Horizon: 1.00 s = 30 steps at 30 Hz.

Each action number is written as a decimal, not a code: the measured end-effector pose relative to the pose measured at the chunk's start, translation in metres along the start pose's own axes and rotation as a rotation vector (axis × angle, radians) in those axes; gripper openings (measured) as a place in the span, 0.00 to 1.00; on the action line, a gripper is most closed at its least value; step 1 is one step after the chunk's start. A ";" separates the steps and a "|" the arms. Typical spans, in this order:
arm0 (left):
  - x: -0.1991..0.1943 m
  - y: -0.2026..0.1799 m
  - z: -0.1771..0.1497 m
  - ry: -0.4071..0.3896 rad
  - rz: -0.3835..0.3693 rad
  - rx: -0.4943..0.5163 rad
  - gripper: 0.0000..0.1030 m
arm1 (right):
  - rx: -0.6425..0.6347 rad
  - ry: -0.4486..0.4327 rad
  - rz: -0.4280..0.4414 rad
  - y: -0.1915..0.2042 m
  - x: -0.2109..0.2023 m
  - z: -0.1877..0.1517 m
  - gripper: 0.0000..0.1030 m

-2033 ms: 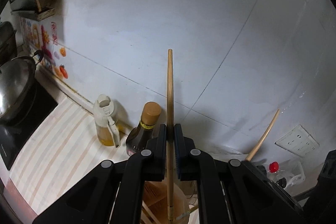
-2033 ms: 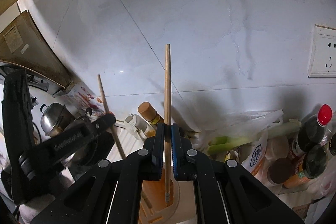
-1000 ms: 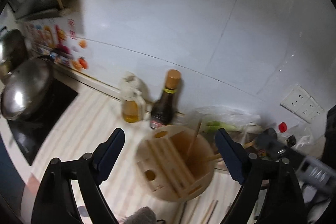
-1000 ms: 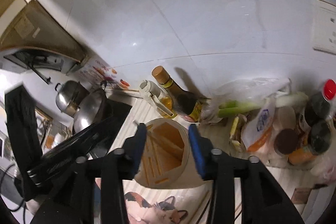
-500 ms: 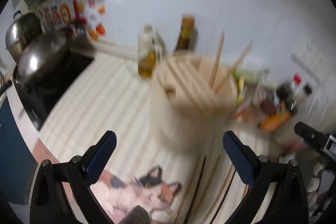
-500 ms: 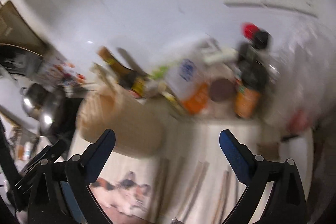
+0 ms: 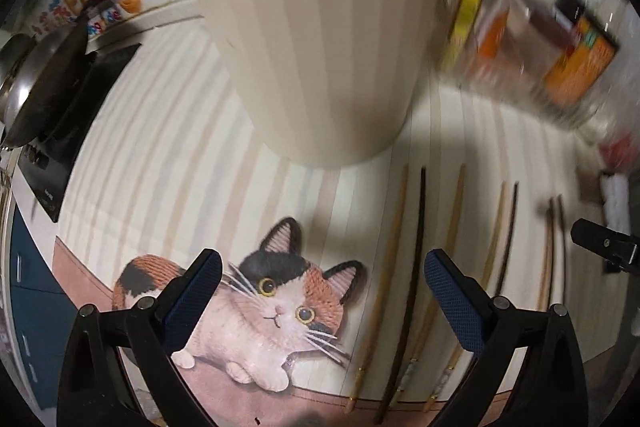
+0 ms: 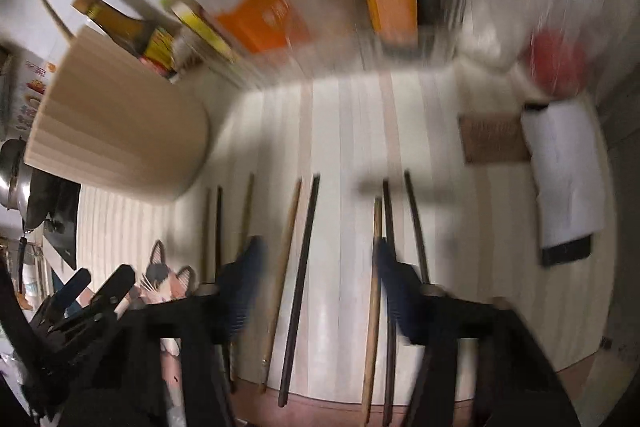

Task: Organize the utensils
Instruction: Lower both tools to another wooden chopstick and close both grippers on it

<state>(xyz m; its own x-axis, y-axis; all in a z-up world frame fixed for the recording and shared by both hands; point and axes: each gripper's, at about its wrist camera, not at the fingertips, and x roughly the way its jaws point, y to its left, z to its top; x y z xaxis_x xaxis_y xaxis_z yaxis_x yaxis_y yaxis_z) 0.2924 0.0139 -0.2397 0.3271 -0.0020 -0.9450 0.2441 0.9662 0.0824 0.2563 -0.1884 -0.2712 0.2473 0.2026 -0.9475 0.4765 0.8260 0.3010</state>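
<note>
Nearest, the left gripper hangs spread wide and empty over the cat mat, beside the chopsticks it may pick from. The right gripper is closing with two chopsticks between its pads, though the blur hides whether they touch. The sticks lie in a loose parallel row on the tabletop, thin, some pale wood, some dark. Beyond them stands the ribbed beige holder, probably where they belong.
</note>
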 end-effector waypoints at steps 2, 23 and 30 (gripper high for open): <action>0.018 -0.007 -0.002 0.035 -0.017 0.029 0.97 | 0.015 0.033 0.005 -0.002 0.013 -0.002 0.36; 0.062 0.009 -0.012 0.143 -0.085 -0.011 0.05 | 0.038 0.191 0.020 0.051 0.087 0.003 0.27; 0.059 0.048 -0.031 0.207 -0.141 -0.166 0.05 | -0.078 0.183 -0.163 0.079 0.098 0.003 0.07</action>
<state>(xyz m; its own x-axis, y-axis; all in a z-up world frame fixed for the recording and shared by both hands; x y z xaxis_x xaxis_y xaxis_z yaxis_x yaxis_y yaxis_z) 0.2949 0.0683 -0.3011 0.1030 -0.1027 -0.9894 0.1151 0.9892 -0.0907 0.3203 -0.1051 -0.3396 0.0122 0.1491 -0.9887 0.4293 0.8923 0.1399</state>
